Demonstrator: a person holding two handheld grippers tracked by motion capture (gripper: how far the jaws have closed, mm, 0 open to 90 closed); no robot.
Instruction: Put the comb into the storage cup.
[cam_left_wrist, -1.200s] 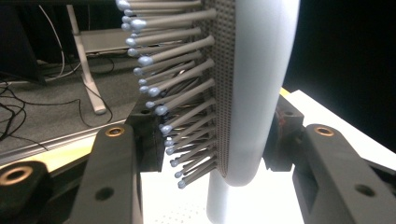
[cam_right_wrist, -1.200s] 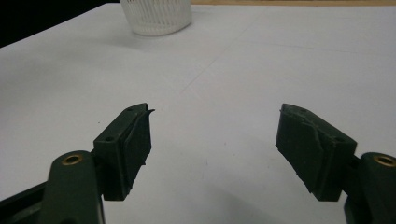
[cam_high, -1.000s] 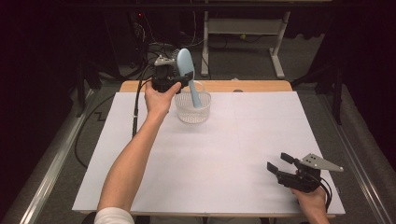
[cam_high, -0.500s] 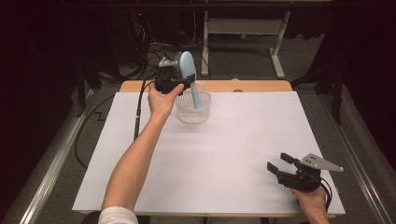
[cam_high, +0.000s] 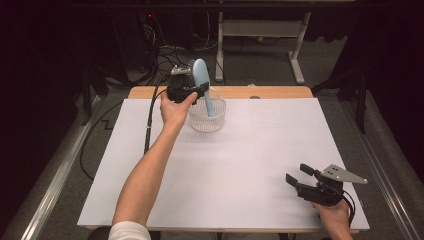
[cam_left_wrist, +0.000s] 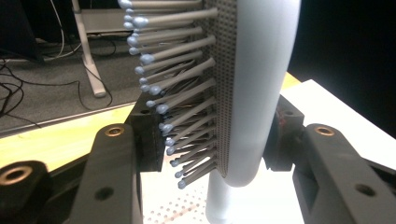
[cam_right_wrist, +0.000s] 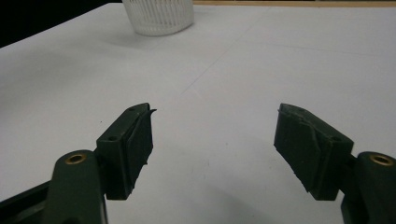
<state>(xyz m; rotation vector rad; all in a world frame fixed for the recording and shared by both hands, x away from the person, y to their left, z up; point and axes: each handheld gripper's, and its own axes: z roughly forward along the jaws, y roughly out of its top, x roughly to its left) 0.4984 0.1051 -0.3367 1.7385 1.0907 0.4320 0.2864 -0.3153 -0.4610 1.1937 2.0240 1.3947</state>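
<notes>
brush: we see a light blue plastic paddle hairbrush with grey ball-tipped bristles (cam_high: 204, 92), standing near upright, handle end down inside a clear ribbed plastic cup (cam_high: 207, 116), head up above the rim.
cup: sits at the far left-centre of the white-covered tabletop (cam_high: 240, 170), close to the far wooden edge.
left tongs: the left tongs (cam_high: 186, 91) are clenched on the brush at the low part of the head, where it narrows to the neck. In the left gripper view one pad presses the bristle side and the other the smooth back (cam_left_wrist: 261, 93).
right tongs: the right tongs (cam_high: 306, 181) rest low at the near right of the tabletop, released, jaws wide apart with nothing between them (cam_right_wrist: 212, 149). They are well apart from the cup.
handling, weight: we judge the brush light and rigid, a hollow-looking plastic shell, no strain for one gripper.
handling, surface: the smooth back looks slick, and the bristles will flex under the pad. So we expect the grip to be springy and the brush could twist or pivot.
handling, where to hold: we think the neck or handle gives a firmer bite than across the bristles. The handle is round and narrow, so close squarely on it.
handling, cup: thin and light by the look of it. We judge it tips or slides easily if the brush leans on the rim.
risk: lifting at a slant may drag the cup along.
</notes>
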